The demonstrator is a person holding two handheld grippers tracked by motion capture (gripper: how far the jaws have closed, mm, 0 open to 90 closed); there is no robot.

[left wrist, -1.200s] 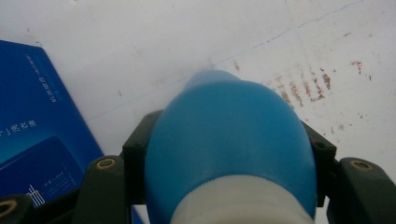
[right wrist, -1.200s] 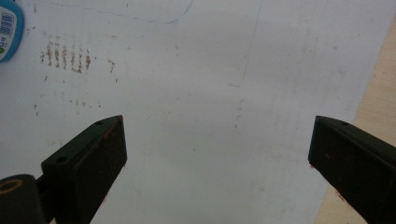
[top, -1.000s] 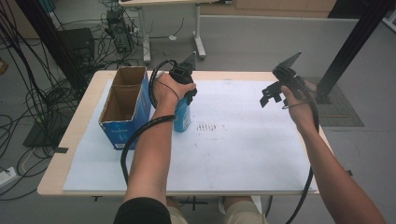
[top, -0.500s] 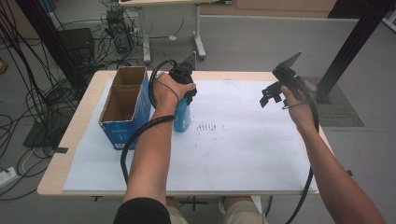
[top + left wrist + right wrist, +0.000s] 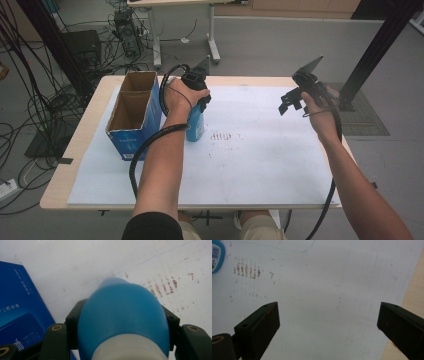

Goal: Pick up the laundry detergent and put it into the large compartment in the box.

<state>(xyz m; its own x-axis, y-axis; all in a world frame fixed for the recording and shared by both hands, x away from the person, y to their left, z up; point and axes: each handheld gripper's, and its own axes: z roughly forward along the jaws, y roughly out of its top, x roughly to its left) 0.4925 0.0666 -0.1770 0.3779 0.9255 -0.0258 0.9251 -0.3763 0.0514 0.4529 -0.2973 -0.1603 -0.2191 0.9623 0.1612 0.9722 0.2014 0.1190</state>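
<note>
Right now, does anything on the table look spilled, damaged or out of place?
One thing: rows of reddish-brown smudges stain the white sheet just right of the blue bottle, like dried residue or rub marks. Otherwise all looks orderly: the bottle stands upright in the left gripper, and the open cardboard box sits squarely beside it.

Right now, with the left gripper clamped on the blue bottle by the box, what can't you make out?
- Blue bottle: top hidden by the left hand in the high view; cut off by the bottom edge in the left gripper view.
- Cardboard box: floor in shadow, contents unclear.
- Box print: too small to read.
</note>
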